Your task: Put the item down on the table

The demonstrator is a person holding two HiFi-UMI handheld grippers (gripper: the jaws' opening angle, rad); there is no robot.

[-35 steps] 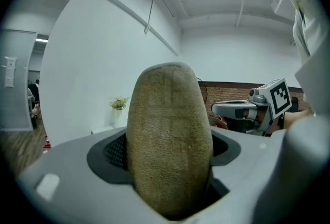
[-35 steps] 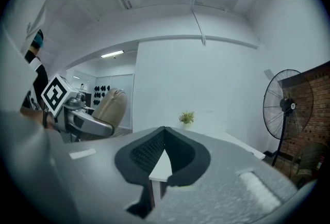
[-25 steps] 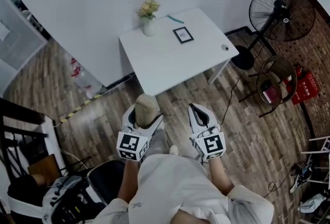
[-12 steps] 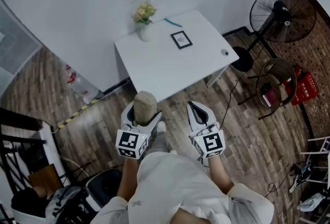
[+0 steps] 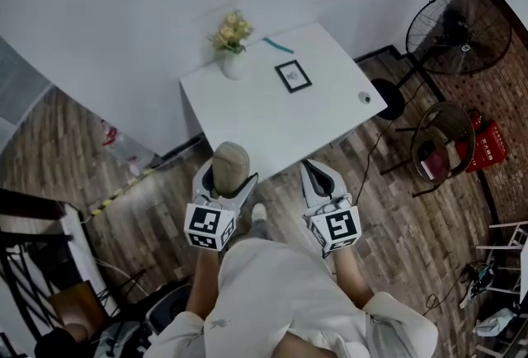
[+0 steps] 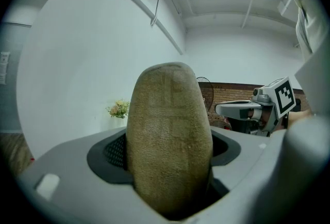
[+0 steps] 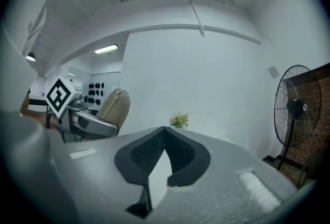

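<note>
A tan, egg-shaped item (image 5: 230,165) with a rough skin stands upright between the jaws of my left gripper (image 5: 226,180), which is shut on it; in the left gripper view the item (image 6: 170,140) fills the middle. It hangs at the near edge of the white table (image 5: 272,117). My right gripper (image 5: 317,176) is beside it to the right, shut, with nothing between its jaws (image 7: 157,158). The right gripper view shows the item (image 7: 114,106) at the left.
On the table stand a vase of flowers (image 5: 232,47), a small picture frame (image 5: 294,76), a teal pen (image 5: 279,45) and a small round object (image 5: 364,98). A floor fan (image 5: 459,33), a round chair (image 5: 441,142) and a red crate (image 5: 485,142) are to the right.
The person has stepped closer to the table; both grippers now sit at its near edge. The left gripper still holds the item and the right stays shut.
</note>
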